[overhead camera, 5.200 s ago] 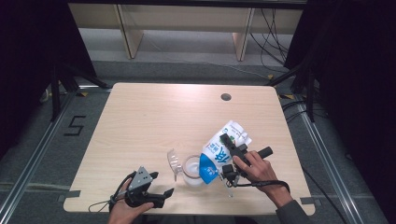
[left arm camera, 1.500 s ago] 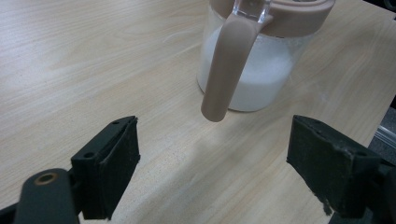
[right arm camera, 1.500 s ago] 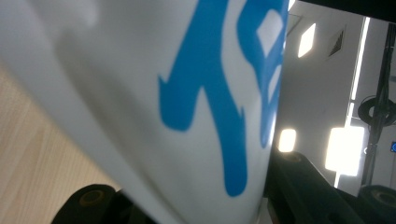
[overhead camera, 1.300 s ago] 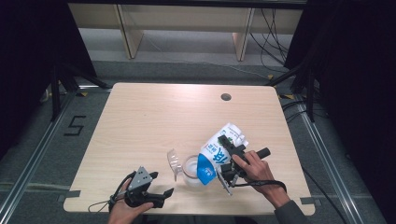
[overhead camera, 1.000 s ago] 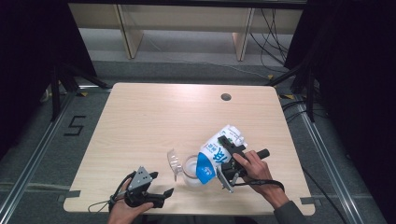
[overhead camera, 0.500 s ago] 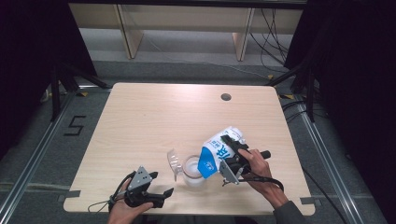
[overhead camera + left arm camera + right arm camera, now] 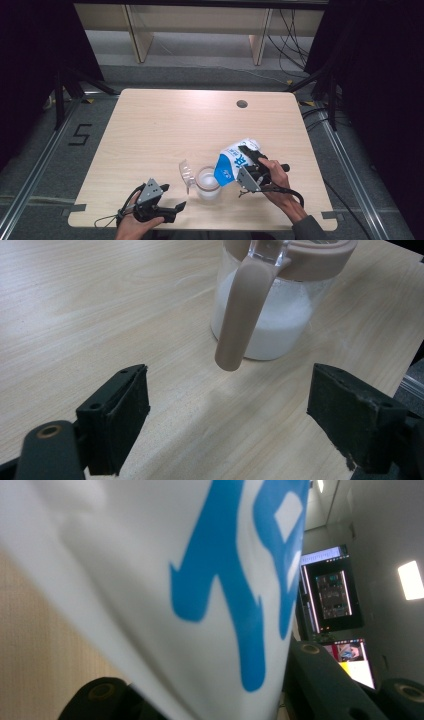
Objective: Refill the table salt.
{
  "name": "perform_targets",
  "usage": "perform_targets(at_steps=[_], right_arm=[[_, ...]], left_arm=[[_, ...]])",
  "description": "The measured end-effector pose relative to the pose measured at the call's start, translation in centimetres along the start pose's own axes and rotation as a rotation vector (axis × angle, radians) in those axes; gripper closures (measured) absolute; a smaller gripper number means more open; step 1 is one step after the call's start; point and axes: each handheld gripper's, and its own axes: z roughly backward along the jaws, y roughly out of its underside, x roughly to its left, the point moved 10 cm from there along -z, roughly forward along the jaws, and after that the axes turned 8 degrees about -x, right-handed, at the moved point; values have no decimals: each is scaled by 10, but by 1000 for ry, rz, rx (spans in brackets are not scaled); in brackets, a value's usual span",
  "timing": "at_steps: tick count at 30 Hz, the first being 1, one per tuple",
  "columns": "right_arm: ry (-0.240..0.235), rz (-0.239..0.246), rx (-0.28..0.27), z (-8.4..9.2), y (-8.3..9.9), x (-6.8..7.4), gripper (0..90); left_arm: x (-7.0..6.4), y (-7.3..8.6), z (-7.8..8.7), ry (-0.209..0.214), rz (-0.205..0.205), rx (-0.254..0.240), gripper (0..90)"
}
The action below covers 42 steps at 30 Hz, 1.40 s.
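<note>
Right tongs (image 7: pixel 248 170) clamped on white-blue bag (image 7: pixel 233 161), tilted, mouth over clear jug (image 7: pixel 207 182) near table (image 7: pixel 165 125) front edge at 6 o'clock. Jug part-filled with white powder. Left tongs (image 7: pixel 167 207) released, idle at jug's 8 o'clock, not touching. Risks: soft bag slips or dumps, powder misses rim; nobody steadies jug, nudge tips it.
</note>
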Motion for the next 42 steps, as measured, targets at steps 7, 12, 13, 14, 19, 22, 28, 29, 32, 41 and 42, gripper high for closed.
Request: perform_targets(at_steps=[7,12,13,14,19,22,28,29,32,41,42], right_arm=[[-7,-43,-37,-1,0,-4,743],[-6,-110,-30,0,3,-5,746],[-12,-120,-27,1,3,-4,746],[-11,-124,-35,0,3,-5,747],[-24,-198,-24,2,6,-1,755],[-28,-205,-12,1,10,0,764],[-30,-188,-34,0,11,-5,777],[-26,-189,-36,0,11,-6,778],[-36,-211,-36,0,12,-4,786],[-55,-373,-31,-1,20,-2,822],[-56,-388,-32,-1,22,-3,824]], left_arm=[[0,0,0,0,-3,2,162],[0,0,1,0,-8,5,162],[0,0,0,4,-7,4,162],[0,0,0,5,-8,2,162],[0,0,0,4,-7,2,162],[0,0,0,-2,-4,4,162],[0,0,0,0,-3,2,162],[-1,0,0,-5,15,0,162],[-1,0,0,0,16,1,162],[-1,0,0,-4,17,0,162],[-1,0,0,-3,9,1,162]])
